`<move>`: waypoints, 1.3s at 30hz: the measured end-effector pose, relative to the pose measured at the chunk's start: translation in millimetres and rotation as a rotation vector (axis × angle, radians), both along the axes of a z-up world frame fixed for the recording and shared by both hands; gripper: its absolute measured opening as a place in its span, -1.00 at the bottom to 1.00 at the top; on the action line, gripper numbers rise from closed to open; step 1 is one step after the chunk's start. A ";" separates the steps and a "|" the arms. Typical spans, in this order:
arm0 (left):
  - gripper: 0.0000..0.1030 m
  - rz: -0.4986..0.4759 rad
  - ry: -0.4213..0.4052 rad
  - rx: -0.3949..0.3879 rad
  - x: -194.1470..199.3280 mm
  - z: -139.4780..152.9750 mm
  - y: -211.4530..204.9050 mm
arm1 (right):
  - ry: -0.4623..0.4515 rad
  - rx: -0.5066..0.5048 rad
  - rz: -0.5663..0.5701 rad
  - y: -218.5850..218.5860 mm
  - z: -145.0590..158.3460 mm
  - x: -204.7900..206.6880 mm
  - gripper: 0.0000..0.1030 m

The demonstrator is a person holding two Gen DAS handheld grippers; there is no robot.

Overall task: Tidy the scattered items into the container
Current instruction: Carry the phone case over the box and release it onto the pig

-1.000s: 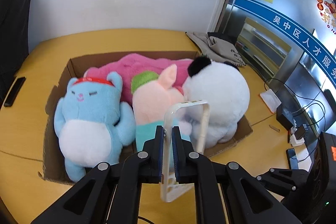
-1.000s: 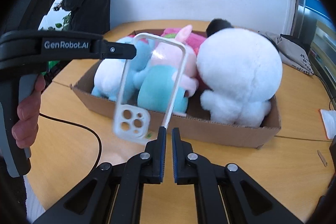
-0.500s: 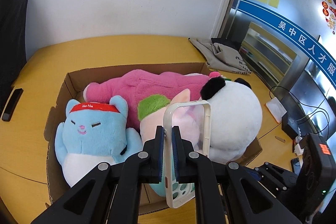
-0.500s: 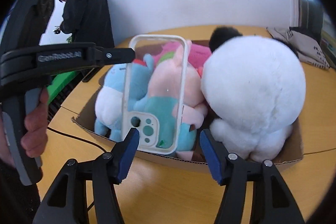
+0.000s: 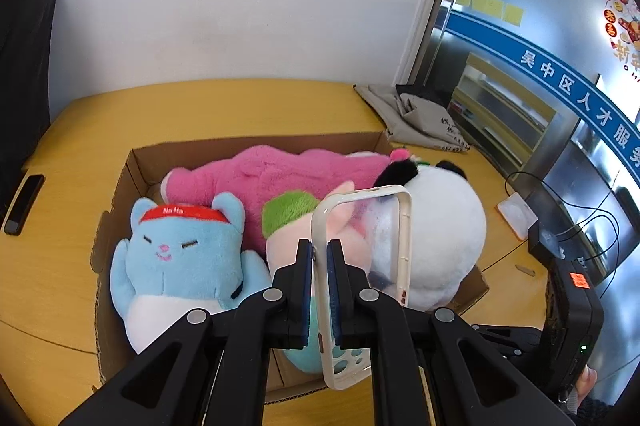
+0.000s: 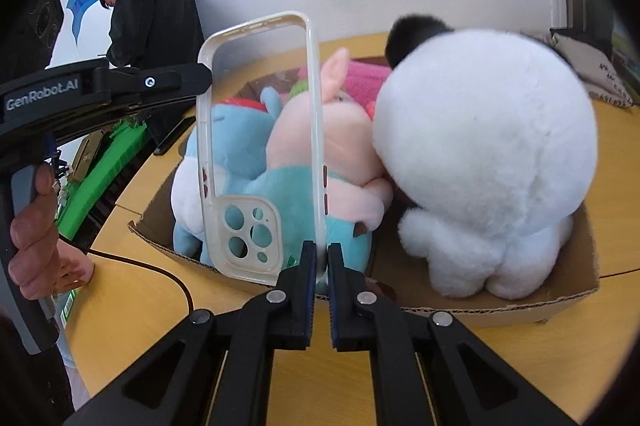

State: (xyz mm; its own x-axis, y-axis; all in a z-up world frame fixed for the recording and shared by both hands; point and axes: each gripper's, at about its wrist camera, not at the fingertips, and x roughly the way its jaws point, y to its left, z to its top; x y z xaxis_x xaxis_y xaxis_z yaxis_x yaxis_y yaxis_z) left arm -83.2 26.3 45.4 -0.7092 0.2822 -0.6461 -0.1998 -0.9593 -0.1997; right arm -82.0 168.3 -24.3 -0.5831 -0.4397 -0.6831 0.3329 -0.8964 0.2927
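Both pairs of jaws are pinching the same clear phone case (image 5: 362, 282): the left gripper (image 5: 319, 258) is clamping one long white rim, and the right gripper (image 6: 319, 264) is clamping the opposite long rim near the camera cut-out. The case is standing almost upright in the air over the near edge of the cardboard box (image 5: 132, 170), not resting on anything.

The left gripper is pointing down at a slant toward the box, and in the right wrist view a hand (image 6: 34, 238) is wrapping around its grey handle. The right gripper is angling down likewise from the other side; only a fingertip of the hand holding it seems to be showing at the left view's lower right corner, too cut off to be sure.

Inside the box, a blue plush (image 5: 180, 258) is lying at the left, a pink and teal plush (image 5: 288, 238) in the middle, a magenta plush (image 5: 280, 174) behind them, and a white panda plush (image 5: 440, 234) at the right. The box is sitting on a yellow wooden bench (image 5: 224, 106). A dark phone (image 5: 24, 204) is lying at the bench's left edge, and a grey cloth bag (image 5: 416, 118) at its far right corner. A person in a dark jacket (image 6: 156, 14) is standing by the white wall.
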 end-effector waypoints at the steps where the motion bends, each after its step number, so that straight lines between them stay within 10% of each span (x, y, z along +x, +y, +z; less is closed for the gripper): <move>1: -0.86 -0.001 0.011 -0.001 -1.5 5.2 -0.3 | 0.016 0.002 -0.005 0.5 6.2 1.4 -0.91; 10: -0.86 -0.020 0.050 -0.049 -80.8 45.3 -1.8 | 0.103 0.041 -0.029 -15.0 63.0 -46.4 -0.89; 20: -0.82 -0.003 -0.227 -0.054 -189.6 -67.7 -7.0 | -0.069 0.112 -0.083 -22.6 26.7 -118.2 -0.91; 25: -0.78 0.000 -0.215 -0.074 -189.7 -67.8 -1.0 | -0.070 0.139 -0.080 -24.3 28.0 -120.5 -0.90; 29: 0.27 0.053 -0.181 -0.096 -176.7 -54.5 -7.0 | -0.051 0.127 -0.092 -22.1 33.1 -110.3 -0.67; 34: 0.56 0.122 -0.087 -0.045 -132.3 -18.0 -34.2 | -0.003 0.084 -0.071 -15.6 49.1 -77.3 0.30; 39: 0.92 0.189 -0.046 -0.055 -65.8 3.6 -51.2 | 0.034 0.123 -0.068 -15.4 56.3 -41.4 0.37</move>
